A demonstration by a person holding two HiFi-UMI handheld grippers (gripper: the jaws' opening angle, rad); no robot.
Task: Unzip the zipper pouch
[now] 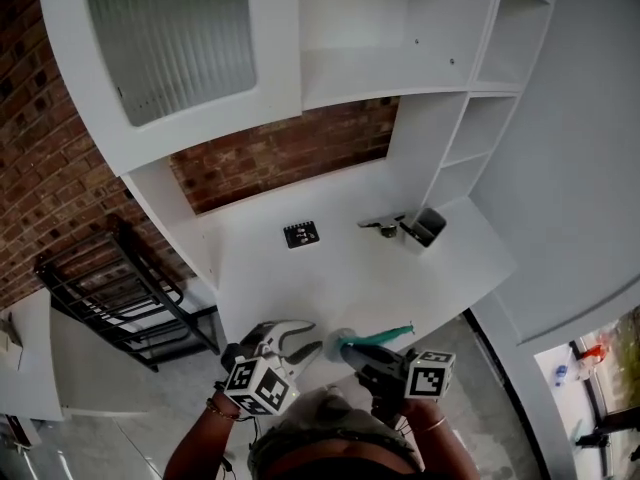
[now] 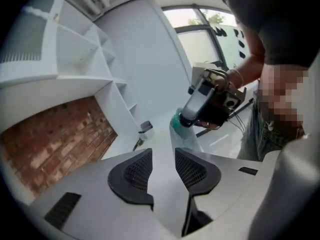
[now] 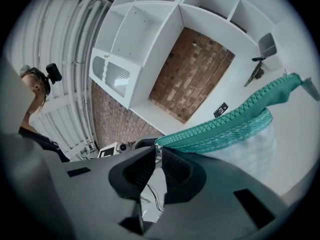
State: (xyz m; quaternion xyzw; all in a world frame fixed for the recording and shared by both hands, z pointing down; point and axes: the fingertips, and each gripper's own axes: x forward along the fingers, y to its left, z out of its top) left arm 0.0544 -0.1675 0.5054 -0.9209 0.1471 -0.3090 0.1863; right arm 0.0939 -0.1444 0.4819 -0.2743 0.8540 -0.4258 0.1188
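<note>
The zipper pouch point(image 1: 372, 342) has a pale see-through body and a teal zipper point(image 3: 235, 120). It hangs in the air over the front edge of the white desk point(image 1: 330, 278). My right gripper point(image 3: 156, 151) is shut on the zipper pull, a small metal piece pinched between its pads at the near end of the teal band. The pouch body point(image 3: 252, 156) sags below the zipper. In the head view my left gripper point(image 1: 305, 340) stands just left of the pouch, open and apart from it. Nothing lies between its pads point(image 2: 137, 171), and the pouch point(image 2: 181, 130) and right gripper point(image 2: 192, 115) show beyond them.
On the desk lie a small black marker card point(image 1: 300, 235), a grey cup point(image 1: 426, 226) and a metal tool point(image 1: 382, 226) beside it. White shelves point(image 1: 470, 118) and a brick wall point(image 1: 290, 153) stand behind. A black wire rack point(image 1: 120, 288) stands at the left.
</note>
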